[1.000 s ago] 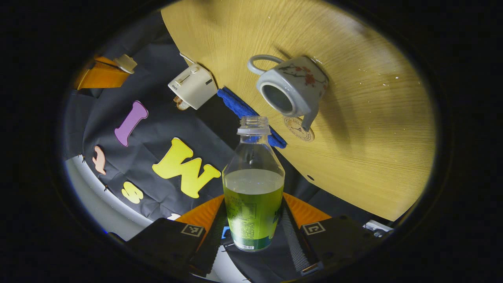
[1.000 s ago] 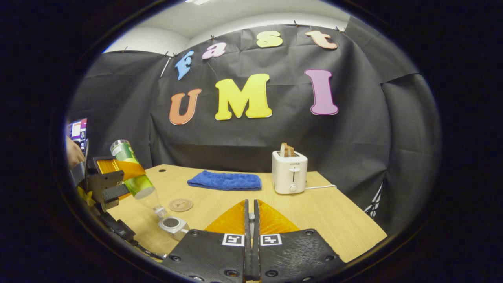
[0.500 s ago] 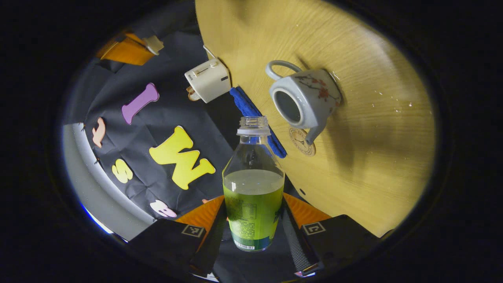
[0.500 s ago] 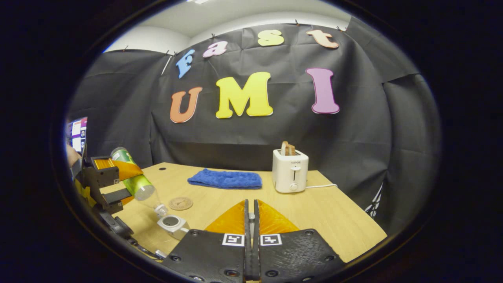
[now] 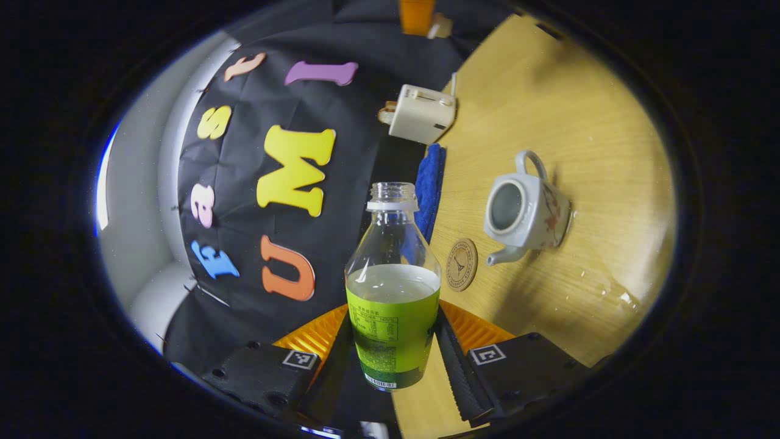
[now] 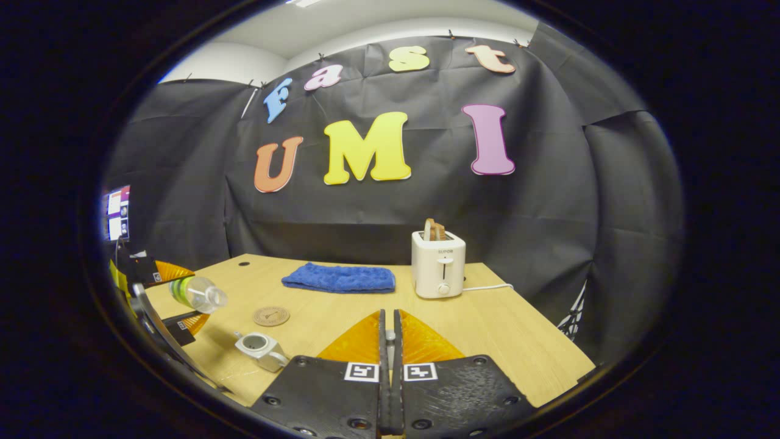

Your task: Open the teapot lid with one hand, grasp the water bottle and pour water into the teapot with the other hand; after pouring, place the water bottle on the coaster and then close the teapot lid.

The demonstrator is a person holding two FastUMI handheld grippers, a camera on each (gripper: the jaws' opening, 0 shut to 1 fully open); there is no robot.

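My left gripper [image 5: 393,350] is shut on a clear water bottle [image 5: 393,286] with a green label, uncapped and about half full. In the right gripper view the water bottle [image 6: 198,294] lies nearly level in the air, up and left of the teapot [image 6: 259,349]. The white flowered teapot [image 5: 524,210] stands lidless on the wooden table [image 5: 548,110], with a round coaster [image 5: 461,264] by its spout. My right gripper [image 6: 388,341] is shut; in the left gripper view the right gripper [image 5: 420,15] holds the white lid [image 5: 440,25] high above the table.
A white toaster [image 6: 437,264] with toast and a folded blue cloth [image 6: 339,278] stand at the back of the table. Water drops [image 5: 609,292] glisten on the wood near the teapot. A lit screen [image 6: 116,212] sits at the far left.
The bottle has swung up from its steep pouring tilt over the teapot mouth to nearly level and drawn back to the left. My right gripper has barely moved.
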